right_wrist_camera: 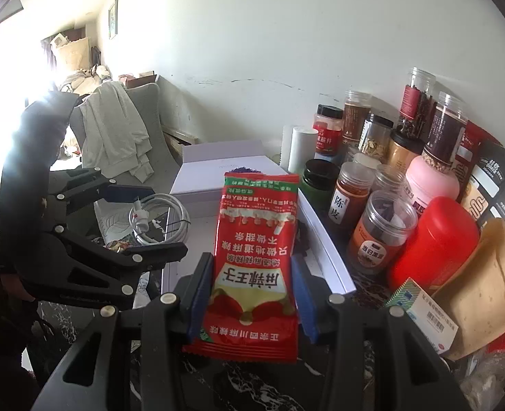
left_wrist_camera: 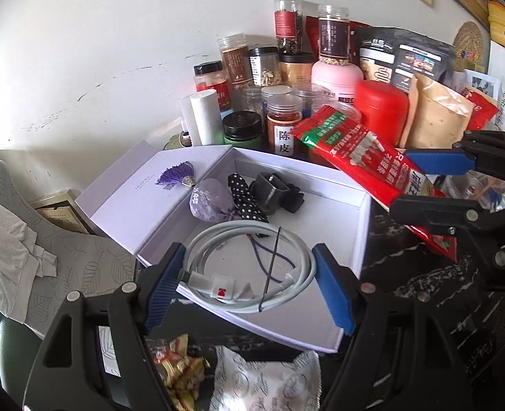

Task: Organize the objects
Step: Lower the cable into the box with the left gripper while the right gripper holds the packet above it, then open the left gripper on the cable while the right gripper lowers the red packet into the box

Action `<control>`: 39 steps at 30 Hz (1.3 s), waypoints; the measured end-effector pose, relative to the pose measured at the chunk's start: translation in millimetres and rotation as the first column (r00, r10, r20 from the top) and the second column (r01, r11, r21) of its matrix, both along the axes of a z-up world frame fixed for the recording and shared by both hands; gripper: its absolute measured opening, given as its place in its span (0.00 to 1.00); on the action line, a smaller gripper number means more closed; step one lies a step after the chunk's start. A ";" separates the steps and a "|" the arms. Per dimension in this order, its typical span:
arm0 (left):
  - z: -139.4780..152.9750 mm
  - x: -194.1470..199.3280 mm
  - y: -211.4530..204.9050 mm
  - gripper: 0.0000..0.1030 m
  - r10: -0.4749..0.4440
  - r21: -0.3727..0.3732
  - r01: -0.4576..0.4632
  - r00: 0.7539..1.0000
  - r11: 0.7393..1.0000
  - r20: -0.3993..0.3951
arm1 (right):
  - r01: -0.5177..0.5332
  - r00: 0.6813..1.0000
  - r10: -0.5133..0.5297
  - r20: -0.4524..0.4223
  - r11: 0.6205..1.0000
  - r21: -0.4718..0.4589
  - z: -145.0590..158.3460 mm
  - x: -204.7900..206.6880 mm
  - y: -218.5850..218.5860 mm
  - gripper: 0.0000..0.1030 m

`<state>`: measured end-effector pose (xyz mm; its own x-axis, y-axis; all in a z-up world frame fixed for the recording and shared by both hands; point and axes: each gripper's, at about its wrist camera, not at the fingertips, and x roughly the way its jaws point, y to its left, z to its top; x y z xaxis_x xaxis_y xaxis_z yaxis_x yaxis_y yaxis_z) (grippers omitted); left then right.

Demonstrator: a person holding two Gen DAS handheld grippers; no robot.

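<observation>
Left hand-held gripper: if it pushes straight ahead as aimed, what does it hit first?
Most likely the coiled white cable: it already lies between the open left hand-held gripper fingers, in the white box. Beyond it sit the polka-dot pouch and the box's far wall. Depth is unclear, so height over the cable is uncertain.

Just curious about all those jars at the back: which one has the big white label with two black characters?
The clear jar of orange-brown powder in the front row, beside the dark green-lidded jar. The other jars carry red, brown or dark labels.

Left gripper (left_wrist_camera: 249, 286) is sitting with jaws spread wide, gripping nothing. Right gripper (right_wrist_camera: 252, 294) is holding its jaws pressed onto the two sides of a red packet (right_wrist_camera: 255, 257), raised.
</observation>
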<state>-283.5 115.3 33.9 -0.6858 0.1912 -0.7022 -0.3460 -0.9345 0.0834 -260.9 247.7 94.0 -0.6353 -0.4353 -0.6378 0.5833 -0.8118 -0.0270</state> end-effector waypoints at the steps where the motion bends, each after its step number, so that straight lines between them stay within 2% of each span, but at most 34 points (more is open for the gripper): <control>1: -1.6 -6.6 0.0 0.72 0.000 -0.002 0.000 1.000 1.000 0.000 | 0.000 1.000 0.000 0.003 1.000 -0.002 -0.9 -5.4 -1.2 0.44; 10: -19.0 -58.2 4.4 0.72 0.009 -0.011 -0.009 1.000 1.000 0.023 | 0.027 0.999 -0.027 0.021 0.999 -0.022 -9.3 -49.5 -6.9 0.44; 19: -41.8 -101.4 5.6 0.72 0.038 -0.039 -0.036 0.998 0.999 0.057 | 0.065 0.996 -0.063 0.064 0.998 -0.021 -30.5 -84.9 -8.0 0.44; 29: -70.2 -124.9 12.2 0.72 0.027 -0.048 -0.022 0.993 0.999 0.116 | 0.084 0.987 -0.085 0.136 0.996 0.014 -64.1 -104.9 -8.4 0.44; 34: -81.5 -130.5 10.4 0.72 0.023 0.001 -0.023 0.986 1.000 0.166 | 0.082 0.986 -0.082 0.143 0.997 0.005 -68.6 -107.6 -6.1 0.44; 39: -90.9 -132.5 15.1 0.72 0.034 -0.038 -0.028 0.985 0.999 0.171 | 0.081 0.984 -0.082 0.156 0.997 0.012 -74.5 -110.6 -7.7 0.44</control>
<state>-416.0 130.4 -57.0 -0.5594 0.1446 -0.8162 -0.3293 -0.9424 0.0587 -371.5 240.0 19.4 -0.5608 -0.3824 -0.7343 0.5129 -0.8567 0.0544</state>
